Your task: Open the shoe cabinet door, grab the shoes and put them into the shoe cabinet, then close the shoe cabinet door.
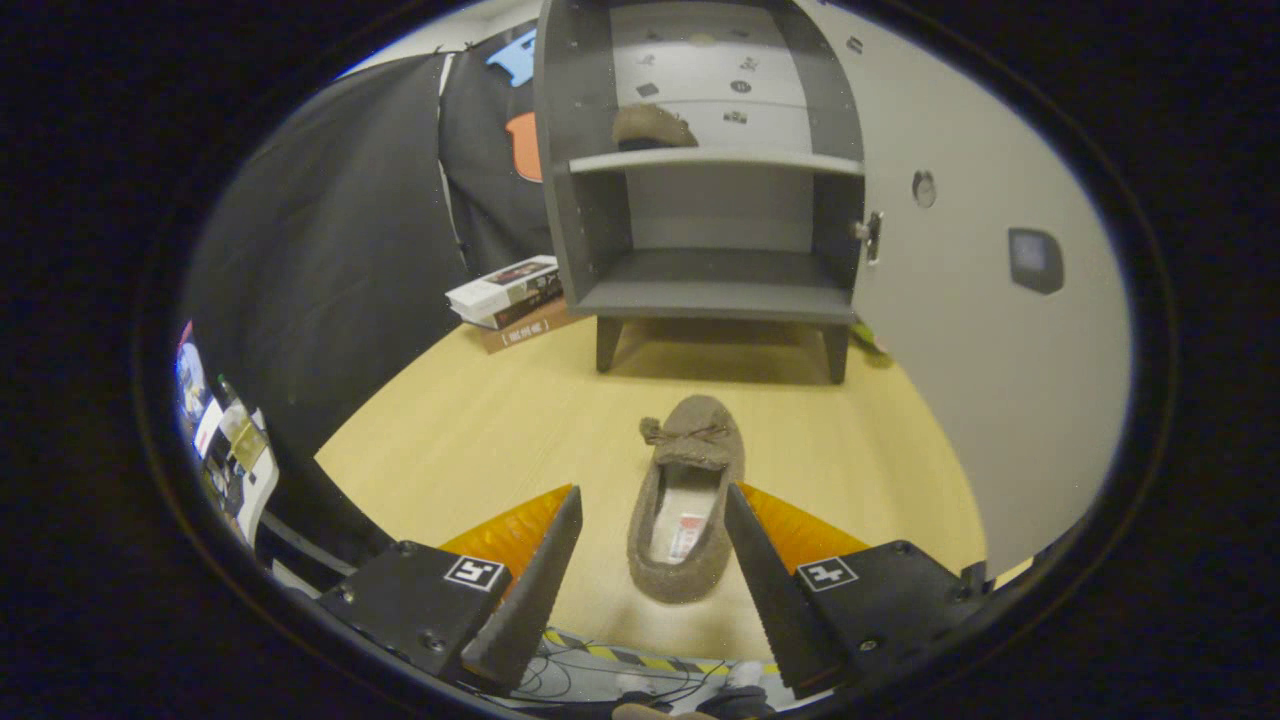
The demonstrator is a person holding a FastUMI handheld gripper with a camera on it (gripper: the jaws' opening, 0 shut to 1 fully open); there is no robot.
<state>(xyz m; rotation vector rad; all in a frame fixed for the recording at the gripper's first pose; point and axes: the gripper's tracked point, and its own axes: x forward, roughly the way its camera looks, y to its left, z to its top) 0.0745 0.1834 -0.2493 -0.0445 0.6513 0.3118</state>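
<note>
Brown felt fills my near view: a slipper (688, 500) lies on the pale wooden tabletop (480, 430), heel toward me and bow-trimmed toe pointing at the shoe cabinet (705, 190). My tool (652, 510) is spread wide, its fingers (540, 580) standing either side of the slipper's heel half. The right finger sits just beside the slipper's rim; I cannot tell whether it touches. The left one is clearly apart, with bare wood showing in the gap. Nothing is pinched.

Ahead of the slipper's toe, open tabletop runs to the cabinet's short legs. The cabinet door (980, 280) is swung open to the cabinet's right, its inner face pale and plain, with a latch at the hinge-side edge. Inside I see a lower shelf, bare, and an upper shelf where a second brown slipper (652, 127) rests.

Left of the cabinet, beside its base, a small stack of books (510, 300) lies on the tabletop. Behind that hangs the black cloth wall (330, 230). Near my side, the tabletop's edge carries striped tape, with cables below it.
</note>
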